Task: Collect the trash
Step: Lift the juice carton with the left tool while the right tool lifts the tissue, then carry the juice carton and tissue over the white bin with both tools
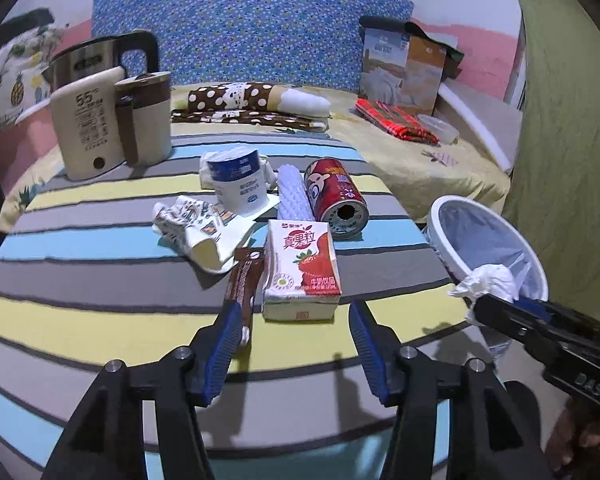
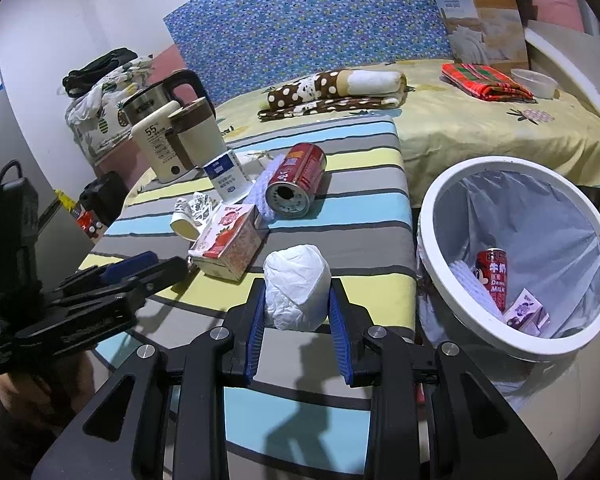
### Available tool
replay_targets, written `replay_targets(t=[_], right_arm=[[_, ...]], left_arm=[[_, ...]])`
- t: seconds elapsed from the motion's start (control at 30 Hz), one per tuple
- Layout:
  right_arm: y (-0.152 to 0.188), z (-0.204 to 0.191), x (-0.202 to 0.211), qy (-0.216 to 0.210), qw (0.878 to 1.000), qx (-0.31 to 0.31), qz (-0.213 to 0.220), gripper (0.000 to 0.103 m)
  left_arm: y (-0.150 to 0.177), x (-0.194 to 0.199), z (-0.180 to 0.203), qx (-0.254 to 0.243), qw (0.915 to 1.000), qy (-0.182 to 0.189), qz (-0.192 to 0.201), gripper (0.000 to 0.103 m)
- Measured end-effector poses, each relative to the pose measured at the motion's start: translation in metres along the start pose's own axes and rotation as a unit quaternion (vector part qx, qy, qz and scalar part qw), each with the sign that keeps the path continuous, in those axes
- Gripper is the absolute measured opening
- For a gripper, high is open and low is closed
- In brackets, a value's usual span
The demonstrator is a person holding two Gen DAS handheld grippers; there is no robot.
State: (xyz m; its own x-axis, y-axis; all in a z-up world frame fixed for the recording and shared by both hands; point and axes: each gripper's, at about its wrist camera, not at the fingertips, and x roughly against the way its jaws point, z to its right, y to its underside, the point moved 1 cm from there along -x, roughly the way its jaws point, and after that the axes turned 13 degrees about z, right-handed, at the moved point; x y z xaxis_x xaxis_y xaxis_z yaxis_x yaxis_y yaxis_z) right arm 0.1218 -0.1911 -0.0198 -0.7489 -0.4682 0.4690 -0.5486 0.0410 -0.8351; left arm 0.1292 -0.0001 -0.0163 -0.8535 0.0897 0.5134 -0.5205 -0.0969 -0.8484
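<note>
Your right gripper clamps one white paper wad, your left gripper gapes before two cartons, one can beyond, perhaps three items in the bin

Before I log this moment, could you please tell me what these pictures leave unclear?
- Left wrist view: white waste bin interior, hidden by its near wall and the crumpled white paper wad.
- Both views: brown drink carton, mostly behind the strawberry milk carton.
- Right wrist view: purple carton print in the bin, too small to read.
</note>
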Motion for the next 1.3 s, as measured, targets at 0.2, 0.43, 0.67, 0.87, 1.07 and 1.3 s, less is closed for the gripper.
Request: replay_targets(t=[0.2, 0.43, 0.67, 0.87, 1.07, 1.3], right_arm=[[0.0, 0.007, -0.003, 0.001, 1.0, -0.007, -0.004, 0.033], [0.0, 0.016, -0.008, 0.002, 1.0, -0.013, -0.009, 0.033], [-0.003, 0.02, -0.007, 0.0, 1.0, -0.015, -0.007, 0.033], [-0.006, 0.02, -0.001, -0.001, 1.0, -0.014, 0.002, 0.033], [-0.009, 0.02, 0.008, 0.003, 1.0, -0.01, 0.015, 0.033], [-0.012, 0.028, 0.019, 0.019, 0.999, -0.012, 0.026, 0.033]], left_arm=[[-0.001, -0.027, 0.012, -0.026, 0.9996, -0.002, -0.012, 0.057], [0.004, -0.048, 0.013, -0.038, 0.9985, -0.025, -0.03, 0.057], [-0.001, -0.033, 0.014, -0.04, 0.999, -0.018, 0.002, 0.052], [-0.014, -0.004, 0.019, -0.034, 0.9987, 0.001, 0.037, 0.052], [-0.019, 0.01, 0.029, -0.032, 0.9982, 0.019, 0.048, 0.052], [-0.017, 0.015, 0.047, -0.037, 0.9974, 0.044, 0.044, 0.052]])
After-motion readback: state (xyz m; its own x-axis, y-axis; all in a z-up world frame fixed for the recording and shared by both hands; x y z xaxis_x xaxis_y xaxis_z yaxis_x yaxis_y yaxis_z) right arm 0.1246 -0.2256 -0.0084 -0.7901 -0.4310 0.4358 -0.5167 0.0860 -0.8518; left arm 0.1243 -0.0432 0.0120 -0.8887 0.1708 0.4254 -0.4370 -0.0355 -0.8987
